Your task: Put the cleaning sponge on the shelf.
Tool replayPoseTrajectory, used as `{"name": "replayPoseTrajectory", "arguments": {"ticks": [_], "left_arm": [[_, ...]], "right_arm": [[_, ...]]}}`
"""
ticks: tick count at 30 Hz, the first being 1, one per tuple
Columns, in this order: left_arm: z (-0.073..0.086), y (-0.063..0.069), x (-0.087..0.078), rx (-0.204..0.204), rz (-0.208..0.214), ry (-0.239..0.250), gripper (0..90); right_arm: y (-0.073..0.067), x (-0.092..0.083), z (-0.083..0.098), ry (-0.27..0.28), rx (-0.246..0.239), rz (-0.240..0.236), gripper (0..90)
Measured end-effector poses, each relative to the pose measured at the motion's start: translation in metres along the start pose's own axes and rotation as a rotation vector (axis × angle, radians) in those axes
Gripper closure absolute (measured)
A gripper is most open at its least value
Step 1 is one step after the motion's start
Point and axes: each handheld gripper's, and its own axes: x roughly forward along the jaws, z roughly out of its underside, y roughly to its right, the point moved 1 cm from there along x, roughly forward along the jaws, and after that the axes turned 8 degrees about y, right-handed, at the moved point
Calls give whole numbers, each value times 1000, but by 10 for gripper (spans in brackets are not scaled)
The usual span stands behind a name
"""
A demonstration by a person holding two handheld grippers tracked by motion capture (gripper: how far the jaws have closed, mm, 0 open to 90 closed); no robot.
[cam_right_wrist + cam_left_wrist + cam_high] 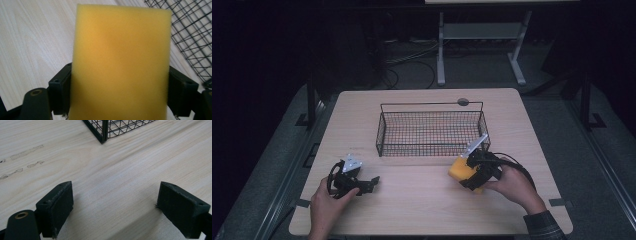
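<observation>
My right tongs (120, 97) pinch the sponge (121, 62) just beside the basket (432, 131); left tongs (115, 207) spread, idle on table (422, 210); risk: soft sponge squirms loose or snags basket's rim.

We note a light wood-grain table (427, 210) with rounded corners, standing on a grey floor (562, 115). A black wire basket (430, 131) sits directly on the table, slightly toward the far side of its middle; in the left gripper view one basket corner (103, 135) rests flat on the tabletop. Just behind the basket's far rim we see a small round dark disc (463, 102) set in the surface. Faint smudge marks (25, 152) streak the wood. Dark tape tabs (559, 202) mark both near edges.
</observation>
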Motion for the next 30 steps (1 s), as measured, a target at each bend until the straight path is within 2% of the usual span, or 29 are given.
{"name": "replayPoseTrajectory", "arguments": {"ticks": [30], "left_arm": [[0, 0, 0, 0, 0, -2, 127]], "right_arm": [[19, -31, -2, 56, 32, 24, 222]]}}
